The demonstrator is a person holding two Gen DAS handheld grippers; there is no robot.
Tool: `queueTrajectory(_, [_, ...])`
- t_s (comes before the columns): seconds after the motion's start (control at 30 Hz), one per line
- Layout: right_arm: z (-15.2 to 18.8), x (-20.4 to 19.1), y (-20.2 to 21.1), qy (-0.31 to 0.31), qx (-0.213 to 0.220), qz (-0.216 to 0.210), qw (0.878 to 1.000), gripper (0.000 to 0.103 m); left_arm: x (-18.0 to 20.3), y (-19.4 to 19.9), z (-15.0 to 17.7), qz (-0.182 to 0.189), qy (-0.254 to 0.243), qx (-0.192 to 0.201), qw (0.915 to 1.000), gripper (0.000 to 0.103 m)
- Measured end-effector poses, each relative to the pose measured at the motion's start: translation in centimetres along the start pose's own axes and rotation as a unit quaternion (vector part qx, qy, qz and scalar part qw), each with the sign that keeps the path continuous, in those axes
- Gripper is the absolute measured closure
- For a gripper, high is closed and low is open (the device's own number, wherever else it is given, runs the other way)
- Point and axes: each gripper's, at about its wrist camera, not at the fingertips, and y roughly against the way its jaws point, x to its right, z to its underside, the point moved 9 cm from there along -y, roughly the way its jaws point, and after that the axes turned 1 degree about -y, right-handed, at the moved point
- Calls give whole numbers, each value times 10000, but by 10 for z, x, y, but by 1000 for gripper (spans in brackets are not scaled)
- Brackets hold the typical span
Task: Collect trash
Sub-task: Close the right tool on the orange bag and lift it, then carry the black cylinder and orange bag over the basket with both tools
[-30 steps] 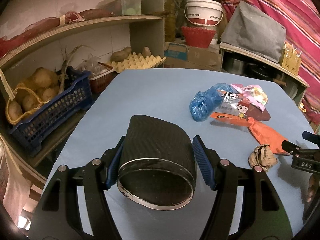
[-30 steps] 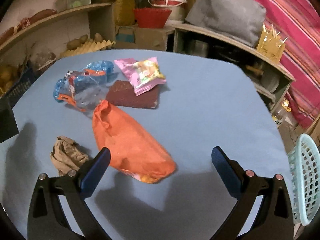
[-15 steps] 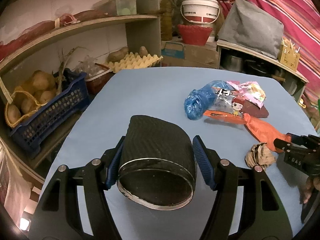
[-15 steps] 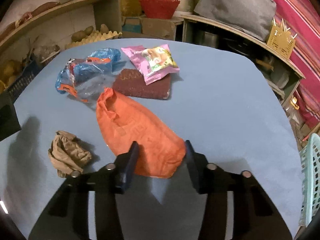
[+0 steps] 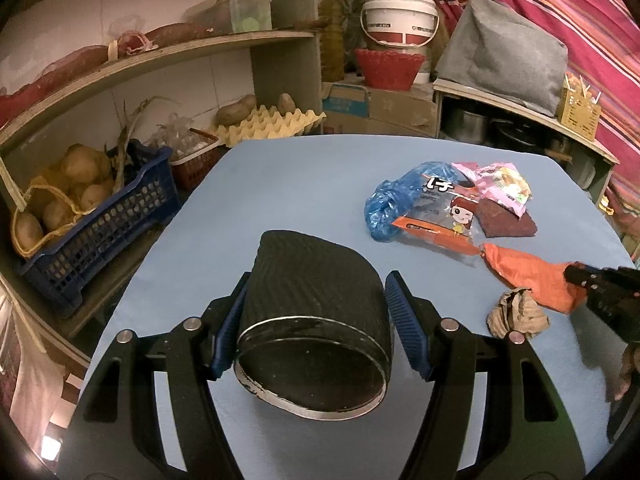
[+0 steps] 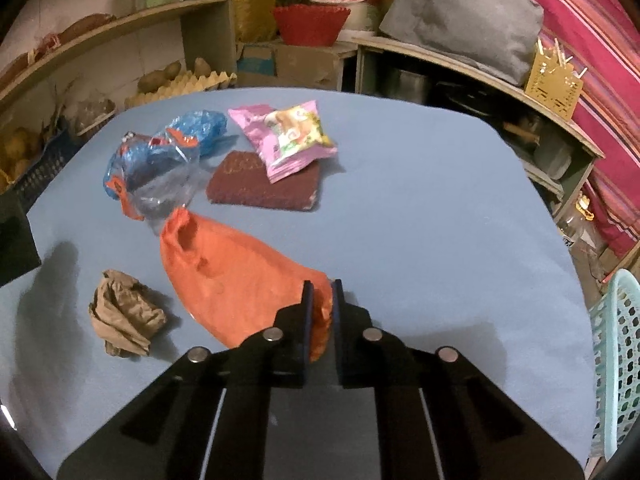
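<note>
Right wrist view: your right tool is pinched nearly closed on the near end of the orange bag, which lies on the blue counter beside a crumpled brown paper. Left wrist view: your left tool grips the black bin, its mouth tilted toward the camera, the bin resting on the counter left of the trash.

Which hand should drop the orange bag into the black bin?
The right. Its tool is already shut on the orange bag, while the left tool is busy holding the black bin tilted.
</note>
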Motion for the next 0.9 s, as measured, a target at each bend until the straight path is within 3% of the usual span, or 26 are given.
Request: queueTrajectory(0.9, [-6, 88, 54, -402, 541, 362, 9971, 98, 28, 13, -5, 110, -57, 123, 9998, 38])
